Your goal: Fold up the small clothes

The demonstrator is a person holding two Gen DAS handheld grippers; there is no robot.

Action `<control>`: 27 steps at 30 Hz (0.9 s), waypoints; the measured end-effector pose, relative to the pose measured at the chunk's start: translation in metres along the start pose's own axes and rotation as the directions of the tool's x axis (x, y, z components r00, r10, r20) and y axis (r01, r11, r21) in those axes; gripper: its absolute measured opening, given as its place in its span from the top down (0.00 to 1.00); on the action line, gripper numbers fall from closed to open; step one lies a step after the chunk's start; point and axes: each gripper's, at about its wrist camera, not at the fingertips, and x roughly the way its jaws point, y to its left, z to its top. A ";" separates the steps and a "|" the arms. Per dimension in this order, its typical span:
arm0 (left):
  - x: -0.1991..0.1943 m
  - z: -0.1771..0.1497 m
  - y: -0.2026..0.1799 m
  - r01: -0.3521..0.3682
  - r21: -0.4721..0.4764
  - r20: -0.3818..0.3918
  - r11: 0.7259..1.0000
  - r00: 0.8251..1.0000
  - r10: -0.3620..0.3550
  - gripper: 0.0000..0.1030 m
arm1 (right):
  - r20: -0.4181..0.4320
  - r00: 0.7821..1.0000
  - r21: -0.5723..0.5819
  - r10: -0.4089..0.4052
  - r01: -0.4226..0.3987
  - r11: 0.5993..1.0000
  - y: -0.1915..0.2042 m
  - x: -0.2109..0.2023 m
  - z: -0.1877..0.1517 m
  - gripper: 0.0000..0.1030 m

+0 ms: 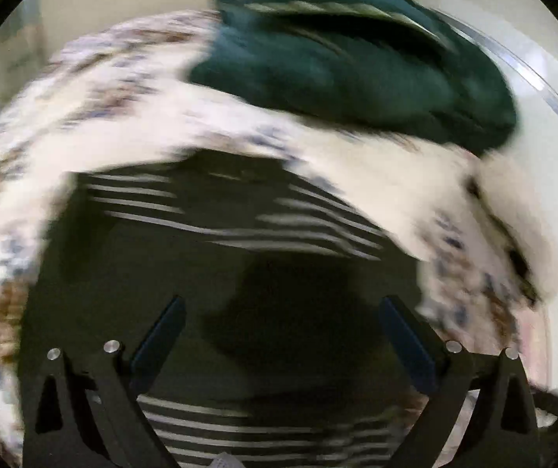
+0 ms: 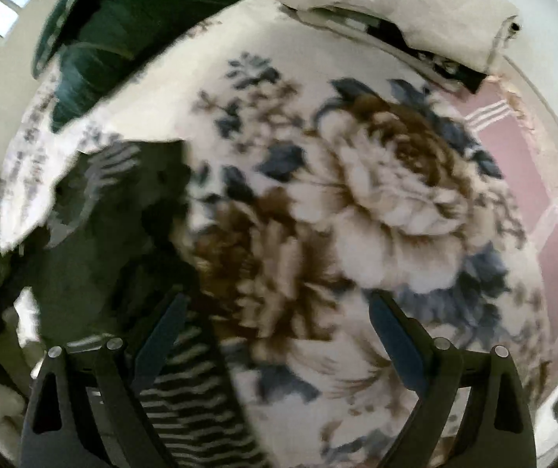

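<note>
Left gripper (image 1: 281,304) hangs with jaws wide apart right over the dark striped garment (image 1: 216,226), which fills its view from centre to 6 o'clock on the floral blanket (image 1: 95,89). Right gripper (image 2: 275,304), also spread and holding nothing, sees that garment off at 9 o'clock, its edge running toward 6. The left looks nearer; a green garment (image 1: 349,66) lies at 12 o'clock.
</note>
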 end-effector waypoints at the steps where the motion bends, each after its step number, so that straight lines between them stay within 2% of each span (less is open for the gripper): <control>1: -0.006 0.005 0.028 -0.062 -0.022 0.022 0.998 0.998 0.063 0.02 | -0.005 0.999 0.004 0.045 -0.045 0.999 0.010 0.002 0.007 0.07; 3: -0.004 0.012 0.072 -0.164 -0.052 0.033 0.985 0.986 0.166 0.02 | -0.016 0.995 0.006 0.100 -0.100 0.995 0.027 0.011 0.017 0.07; 5: 0.013 0.018 0.120 -0.260 -0.095 0.006 0.961 0.965 0.261 0.02 | -0.024 0.991 -0.025 0.134 -0.135 0.991 0.056 0.032 0.033 0.07; 9: 0.061 0.030 0.186 -0.350 -0.136 -0.074 0.927 0.937 0.343 0.02 | -0.093 0.988 -0.049 0.122 -0.127 0.991 0.092 0.084 0.060 0.12; 10: 0.072 0.032 0.196 -0.361 -0.135 -0.095 0.923 0.932 0.350 0.02 | -0.119 0.987 -0.047 0.107 -0.113 0.992 0.099 0.101 0.066 0.24; 11: 0.082 0.034 0.204 -0.359 -0.135 -0.109 0.923 0.932 0.346 0.02 | -0.135 0.987 -0.050 0.084 -0.091 0.995 0.104 0.114 0.071 0.51; 13: 0.100 0.038 0.212 -0.351 -0.130 -0.136 0.927 0.933 0.334 0.02 | -0.131 0.991 -0.071 0.011 -0.021 0.997 0.111 0.125 0.073 0.91; 17: 0.131 0.043 0.225 -0.376 -0.083 -0.177 0.923 0.917 0.358 0.02 | -0.040 0.999 -0.116 -0.015 0.010 0.993 0.122 0.107 0.068 0.92; 18: 0.138 0.044 0.230 -0.372 -0.088 -0.185 0.924 0.918 0.352 0.00 | -0.026 0.999 -0.117 -0.033 0.029 0.993 0.120 0.105 0.065 0.93; 19: 0.143 0.047 0.238 -0.371 -0.091 -0.190 0.924 0.918 0.349 0.00 | -0.013 0.998 -0.116 -0.067 0.065 0.991 0.118 0.105 0.064 0.98; 20: 0.147 0.048 0.242 -0.361 -0.101 -0.193 0.927 0.921 0.338 0.00 | 0.010 0.990 -0.111 -0.142 0.142 0.984 0.113 0.107 0.063 1.00; 21: 0.149 0.050 0.244 -0.351 -0.111 -0.197 0.930 0.925 0.326 0.00 | 0.006 0.988 -0.096 -0.153 0.153 0.984 0.108 0.108 0.065 1.00; 23: 0.145 0.052 0.244 -0.340 -0.120 -0.198 0.933 0.929 0.313 0.00 | -0.074 0.991 -0.009 -0.107 0.107 0.994 0.091 0.118 0.068 1.00; 24: 0.138 0.051 0.243 -0.334 -0.120 -0.185 0.935 0.933 0.309 0.00 | -0.088 0.993 0.016 -0.082 0.084 0.996 0.084 0.117 0.069 1.00; 25: 0.134 0.052 0.243 -0.328 -0.120 -0.177 0.937 0.936 0.304 0.00 | -0.093 0.994 0.039 -0.052 0.055 0.998 0.083 0.115 0.071 0.99; 27: 0.114 0.049 0.244 -0.303 -0.135 -0.136 0.943 0.949 0.285 0.00 | -0.069 0.996 0.063 0.060 -0.056 0.996 0.088 0.105 0.077 0.95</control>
